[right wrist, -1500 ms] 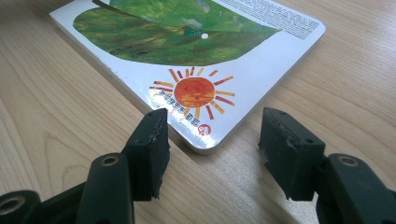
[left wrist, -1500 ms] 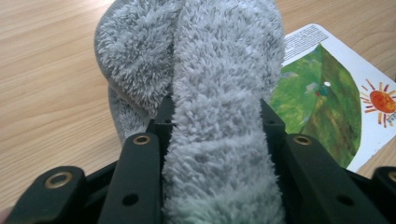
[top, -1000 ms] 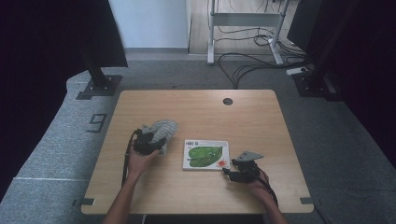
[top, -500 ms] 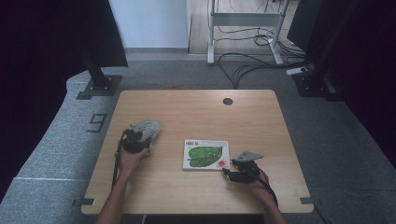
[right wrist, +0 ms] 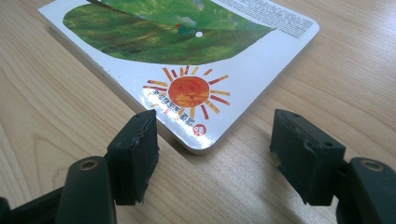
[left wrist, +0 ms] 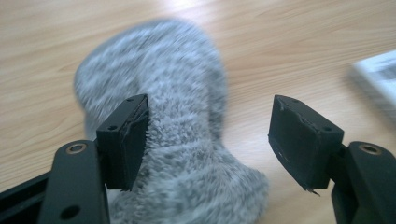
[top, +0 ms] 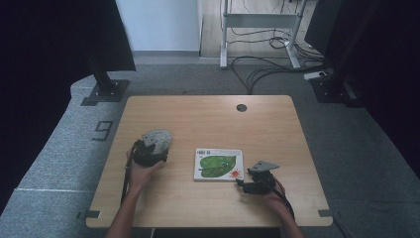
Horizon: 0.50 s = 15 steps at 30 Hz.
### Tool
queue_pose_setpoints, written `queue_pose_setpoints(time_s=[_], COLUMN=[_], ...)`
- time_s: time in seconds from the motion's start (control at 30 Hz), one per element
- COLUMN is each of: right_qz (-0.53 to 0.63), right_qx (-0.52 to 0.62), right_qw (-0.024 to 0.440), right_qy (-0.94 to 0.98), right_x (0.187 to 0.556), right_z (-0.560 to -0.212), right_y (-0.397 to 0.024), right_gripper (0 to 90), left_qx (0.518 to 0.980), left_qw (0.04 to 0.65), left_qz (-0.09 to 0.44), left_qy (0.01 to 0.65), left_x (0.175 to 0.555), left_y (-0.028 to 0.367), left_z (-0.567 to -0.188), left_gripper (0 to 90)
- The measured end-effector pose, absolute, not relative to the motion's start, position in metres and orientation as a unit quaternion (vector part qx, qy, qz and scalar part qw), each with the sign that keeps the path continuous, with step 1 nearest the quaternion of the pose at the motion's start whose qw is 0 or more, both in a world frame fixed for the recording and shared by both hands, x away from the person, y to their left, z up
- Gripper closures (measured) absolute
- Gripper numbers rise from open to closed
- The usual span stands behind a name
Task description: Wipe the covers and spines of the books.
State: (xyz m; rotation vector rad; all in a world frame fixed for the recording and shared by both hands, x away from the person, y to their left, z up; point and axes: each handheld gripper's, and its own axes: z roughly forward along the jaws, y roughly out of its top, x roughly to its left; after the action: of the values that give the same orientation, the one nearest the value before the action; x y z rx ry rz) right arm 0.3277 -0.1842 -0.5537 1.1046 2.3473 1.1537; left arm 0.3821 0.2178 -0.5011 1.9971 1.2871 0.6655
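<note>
Left gripper (top: 152, 148): jaws spread, just opened, grey fuzzy sock (left wrist: 173, 130) lain between them on the table (top: 208, 116), one pad brushed by fibres | board book (top: 219, 164): laid flat mid-table, well apart from sock | right gripper (top: 243, 181): jaws parted, just widened, book corner framed, nothing gripped.
</note>
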Motion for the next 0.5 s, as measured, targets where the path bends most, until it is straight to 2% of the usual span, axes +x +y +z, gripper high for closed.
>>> queue_pose_setpoints(time_s=[0.2, 0.5], right_qz=[0.41, 0.426], right_qx=[0.385, 0.382], right_qw=[0.154, 0.166], right_qy=[0.812, 0.803], right_x=[0.325, 0.319], right_z=[-0.553, -0.548], right_y=[-0.186, -0.192], right_gripper=[31.1, 31.3], left_qx=[0.774, 0.794], left_qw=[0.371, 0.384], left_qz=[0.219, 0.185], left_qy=[0.463, 0.434], left_x=[0.363, 0.338], left_y=[0.199, 0.181], left_z=[-0.5, -0.514], left_gripper=[30.9, 32.0])
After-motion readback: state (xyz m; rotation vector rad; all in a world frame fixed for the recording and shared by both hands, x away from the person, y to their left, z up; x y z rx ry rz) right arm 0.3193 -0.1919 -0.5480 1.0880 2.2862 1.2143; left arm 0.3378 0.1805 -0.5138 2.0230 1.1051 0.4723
